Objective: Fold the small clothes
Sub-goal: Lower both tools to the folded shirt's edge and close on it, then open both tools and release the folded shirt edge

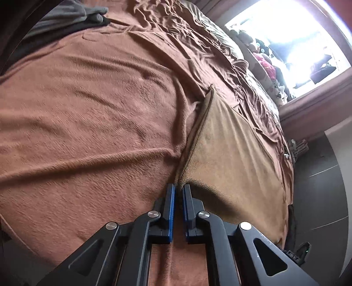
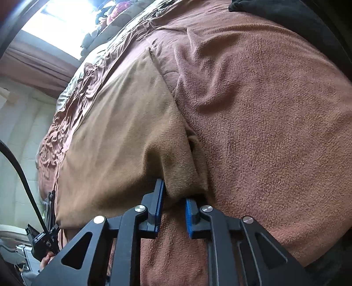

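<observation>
Tan fleece cloth (image 1: 231, 149), flat on rust-brown plush blanket (image 1: 88, 123) covering the bed, at its side edge

Dark grey garment (image 1: 66, 19) at far bed corner. Left gripper (image 1: 180, 187) nearly closed, pinching the cloth's near corner; right gripper (image 2: 175, 193) clamped on a bunched corner fold

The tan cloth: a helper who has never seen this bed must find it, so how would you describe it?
Start at the big rust-brown blanket covering the bed. On it lies the tan cloth, one corner pinched by the left gripper, another by the right gripper. It is lighter and smoother than the blanket.
</observation>
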Action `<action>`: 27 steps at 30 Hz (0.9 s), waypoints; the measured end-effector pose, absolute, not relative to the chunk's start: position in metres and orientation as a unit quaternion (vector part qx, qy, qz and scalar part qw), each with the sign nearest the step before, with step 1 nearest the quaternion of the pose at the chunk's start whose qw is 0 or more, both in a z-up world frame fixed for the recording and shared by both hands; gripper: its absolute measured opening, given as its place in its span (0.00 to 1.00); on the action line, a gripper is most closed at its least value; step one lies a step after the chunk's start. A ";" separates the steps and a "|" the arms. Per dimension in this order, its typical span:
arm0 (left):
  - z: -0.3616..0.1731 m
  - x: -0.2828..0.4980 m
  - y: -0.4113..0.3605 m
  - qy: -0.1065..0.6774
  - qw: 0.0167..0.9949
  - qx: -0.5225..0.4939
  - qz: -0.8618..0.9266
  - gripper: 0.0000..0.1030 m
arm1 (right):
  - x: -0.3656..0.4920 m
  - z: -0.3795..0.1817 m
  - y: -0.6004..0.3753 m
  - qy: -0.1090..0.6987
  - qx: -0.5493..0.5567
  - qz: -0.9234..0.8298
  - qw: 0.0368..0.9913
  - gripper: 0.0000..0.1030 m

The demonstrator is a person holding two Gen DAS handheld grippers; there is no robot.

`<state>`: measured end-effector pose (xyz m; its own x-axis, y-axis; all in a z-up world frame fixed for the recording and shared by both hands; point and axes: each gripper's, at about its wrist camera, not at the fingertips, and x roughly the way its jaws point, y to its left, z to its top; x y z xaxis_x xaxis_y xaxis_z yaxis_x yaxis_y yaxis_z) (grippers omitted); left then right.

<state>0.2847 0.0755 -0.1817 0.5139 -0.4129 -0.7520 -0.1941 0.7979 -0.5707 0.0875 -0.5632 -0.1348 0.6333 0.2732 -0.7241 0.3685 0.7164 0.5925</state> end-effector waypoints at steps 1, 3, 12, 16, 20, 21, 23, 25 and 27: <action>-0.183 0.284 0.077 0.489 0.811 -0.313 -0.068 0.06 | 0.087 -0.134 -0.563 0.427 0.375 -0.029 0.822 0.11; -0.185 0.286 0.075 0.497 0.806 -0.312 -0.077 0.07 | 0.087 -0.133 -0.563 0.429 0.371 -0.029 0.823 0.11; -0.171 0.282 0.085 0.484 0.817 -0.307 -0.059 0.22 | 0.083 -0.117 -0.561 0.429 0.342 -0.018 0.836 0.15; -0.172 0.285 0.079 0.478 0.817 -0.316 -0.068 0.65 | 0.077 -0.107 -0.561 0.421 0.331 0.001 0.844 0.22; -0.183 0.289 0.069 0.485 0.798 -0.345 -0.092 0.66 | 0.066 -0.098 -0.562 0.403 0.319 0.005 0.857 0.64; -0.187 0.290 0.066 0.487 0.793 -0.353 -0.096 0.66 | 0.064 -0.098 -0.563 0.401 0.320 0.006 0.858 0.64; -0.190 0.291 0.062 0.490 0.791 -0.354 -0.096 0.66 | 0.059 -0.101 -0.568 0.398 0.336 0.009 0.854 0.64; -0.196 0.292 0.059 0.494 0.785 -0.362 -0.098 0.66 | 0.056 -0.104 -0.575 0.395 0.347 0.008 0.851 0.64; -0.201 0.293 0.057 0.497 0.781 -0.366 -0.098 0.66 | 0.053 -0.108 -0.578 0.393 0.352 0.004 0.849 0.64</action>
<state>0.2931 0.0568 -0.2013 0.4870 -0.5167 -0.7042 -0.2118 0.7123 -0.6691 0.0526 -0.5781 -0.1078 0.6907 0.2838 -0.6651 0.2705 0.7517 0.6015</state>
